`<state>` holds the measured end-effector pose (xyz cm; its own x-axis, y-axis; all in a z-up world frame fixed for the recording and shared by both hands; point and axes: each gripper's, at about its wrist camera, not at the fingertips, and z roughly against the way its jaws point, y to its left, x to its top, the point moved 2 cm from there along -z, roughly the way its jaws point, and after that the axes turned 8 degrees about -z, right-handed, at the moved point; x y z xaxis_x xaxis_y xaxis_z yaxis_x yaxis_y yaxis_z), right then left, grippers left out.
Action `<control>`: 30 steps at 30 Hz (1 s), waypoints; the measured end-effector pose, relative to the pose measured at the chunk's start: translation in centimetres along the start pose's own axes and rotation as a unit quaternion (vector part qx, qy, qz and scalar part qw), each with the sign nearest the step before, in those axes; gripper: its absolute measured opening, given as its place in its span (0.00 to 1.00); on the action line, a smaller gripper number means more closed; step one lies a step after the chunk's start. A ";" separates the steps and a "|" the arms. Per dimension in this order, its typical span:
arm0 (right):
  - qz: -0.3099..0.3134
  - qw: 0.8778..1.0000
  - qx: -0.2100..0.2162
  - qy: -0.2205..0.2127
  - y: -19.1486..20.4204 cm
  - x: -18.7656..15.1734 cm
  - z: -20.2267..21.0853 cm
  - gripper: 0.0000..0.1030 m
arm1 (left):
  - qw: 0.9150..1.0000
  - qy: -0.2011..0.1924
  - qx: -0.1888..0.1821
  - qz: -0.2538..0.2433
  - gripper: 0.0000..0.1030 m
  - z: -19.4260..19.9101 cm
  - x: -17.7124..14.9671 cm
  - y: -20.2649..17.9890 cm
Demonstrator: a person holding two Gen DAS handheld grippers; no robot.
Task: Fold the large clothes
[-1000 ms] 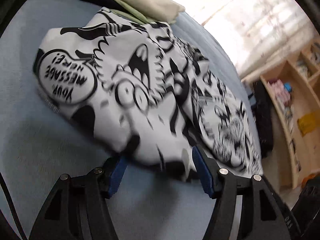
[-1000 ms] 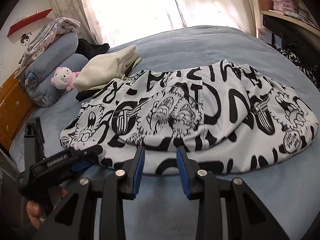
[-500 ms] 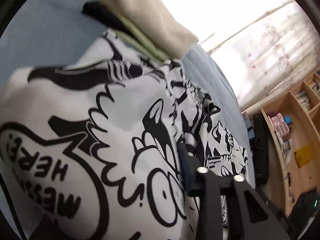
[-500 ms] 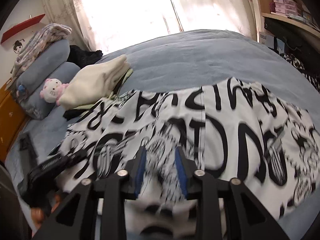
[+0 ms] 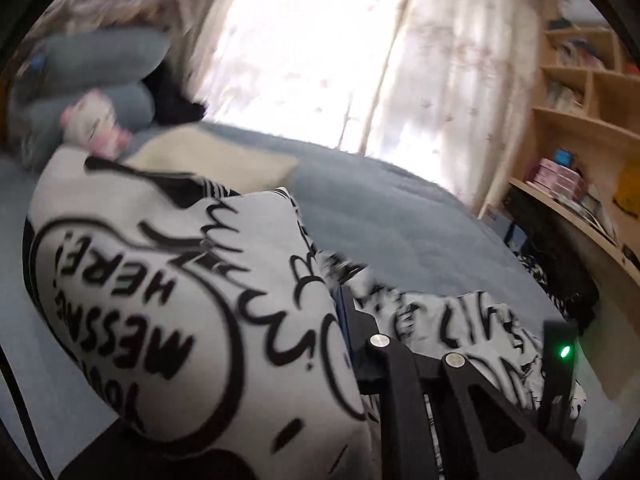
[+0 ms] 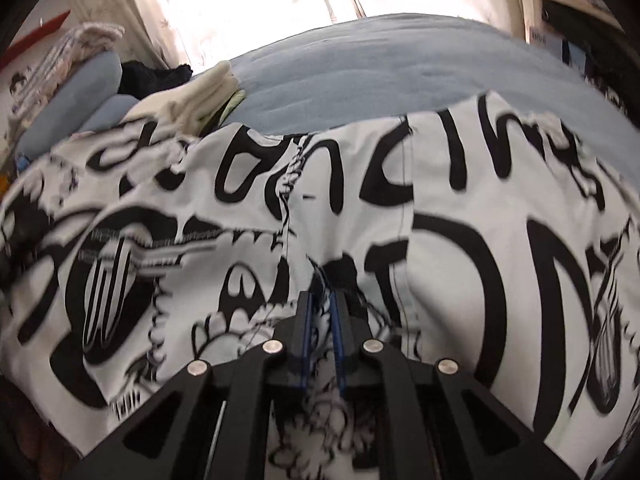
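With the left claw [image 5: 340,312] and right claw [image 6: 322,320] both closing on pinches of the black-and-white printed garment [image 6: 440,208] – spread across the lower frame over the blue bed [image 6: 380,64] – a thin bite could slip, dropping the fold crooked.

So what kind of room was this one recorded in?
Most likely a bedroom: the black-and-white printed garment lies on a bed with a blue-grey cover, rolled blue-grey pillows sit at its head, and light wooden shelves stand beside a curtained window.
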<state>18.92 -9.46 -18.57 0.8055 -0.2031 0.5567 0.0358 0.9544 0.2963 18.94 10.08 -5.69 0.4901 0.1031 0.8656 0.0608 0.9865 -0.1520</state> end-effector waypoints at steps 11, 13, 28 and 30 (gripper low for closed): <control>-0.102 0.987 0.121 0.037 -5.3 -3.7 3.2 0.05 | 0.990 -0.034 -0.076 -0.110 0.10 0.1 3.0 -12.5; -0.120 0.981 0.147 0.040 -6.8 -4.0 4.8 0.05 | 0.987 -0.036 -0.090 -0.128 0.10 -0.1 2.9 -14.9; -0.226 0.967 -0.008 -0.114 -24.1 -6.1 19.3 0.08 | 0.970 0.020 -0.146 -0.195 0.10 -3.5 -2.1 -28.4; -0.238 0.964 -0.020 -0.117 -25.1 -6.4 19.6 0.08 | 0.967 0.032 -0.152 -0.203 0.10 -4.0 -3.1 -29.8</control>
<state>1.24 -36.38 -14.39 0.5369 -0.6589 0.5269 0.3946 0.7481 0.5334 19.07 -20.19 -5.74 0.4239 -0.3019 0.8539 0.5068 0.8605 0.0527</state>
